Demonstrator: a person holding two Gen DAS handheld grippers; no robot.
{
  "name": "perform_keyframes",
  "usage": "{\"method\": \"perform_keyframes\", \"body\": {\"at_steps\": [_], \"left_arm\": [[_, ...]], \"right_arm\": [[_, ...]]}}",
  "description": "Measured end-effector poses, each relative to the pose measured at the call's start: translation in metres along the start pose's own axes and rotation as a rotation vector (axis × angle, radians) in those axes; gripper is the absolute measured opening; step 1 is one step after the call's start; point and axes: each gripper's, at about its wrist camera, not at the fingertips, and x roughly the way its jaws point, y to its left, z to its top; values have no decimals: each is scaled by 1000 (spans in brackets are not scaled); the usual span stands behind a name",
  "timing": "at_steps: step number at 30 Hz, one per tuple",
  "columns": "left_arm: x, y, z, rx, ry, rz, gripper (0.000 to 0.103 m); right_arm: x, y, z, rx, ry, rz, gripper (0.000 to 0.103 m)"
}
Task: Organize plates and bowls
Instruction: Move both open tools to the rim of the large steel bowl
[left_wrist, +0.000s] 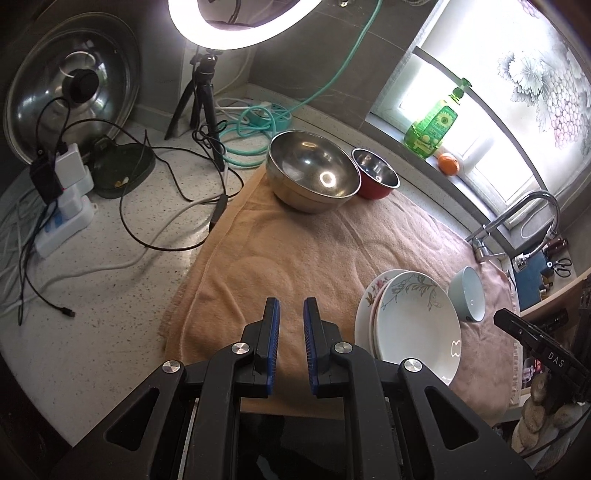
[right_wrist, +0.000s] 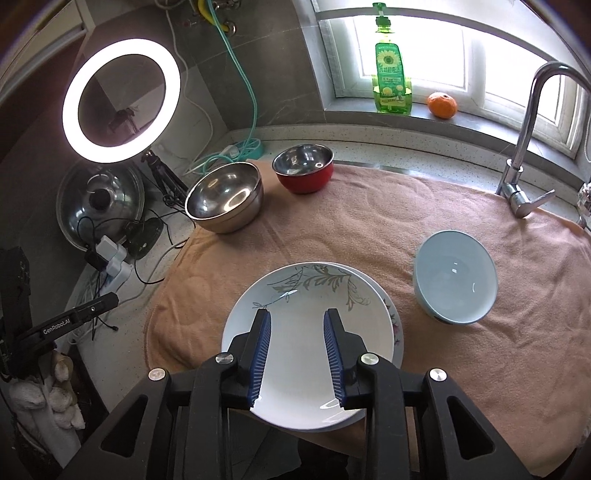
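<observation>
Printing noted: "GenRobot.AI" on left tongs (right_wrist: 79, 322), pressed together, empty; "DAS" on right tongs (right_wrist: 297, 354), spread over plate (right_wrist: 295, 295).

The left gripper (left_wrist: 291, 325) is matte black, with ribbed blue pads (left_wrist: 274, 332) on its fingers and round silver screws at the linkage joints. The right gripper (right_wrist: 297, 339) has the same build; white "GenRobot.AI" lettering marks the left one's side.
</observation>
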Motion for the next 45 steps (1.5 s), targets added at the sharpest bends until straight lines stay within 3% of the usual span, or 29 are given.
{"method": "perform_keyframes", "body": {"at_steps": [11, 22, 36, 38, 45], "left_arm": [[8, -11, 14, -27, -11, 31, 12], [33, 0, 55, 21, 14, 11, 12], [102, 27, 124, 147, 101, -55, 12], [109, 30, 132, 154, 108, -63, 19], [132, 33, 154, 162, 108, -66, 20]], "right_arm": [[8, 3, 26, -44, -5, 72, 27], [30, 2, 48, 31, 22, 97, 27], [86, 40, 79, 221, 29, 62, 27], [95, 44, 85, 237, 33, 58, 27], [128, 55, 107, 255, 50, 21, 27]]}}
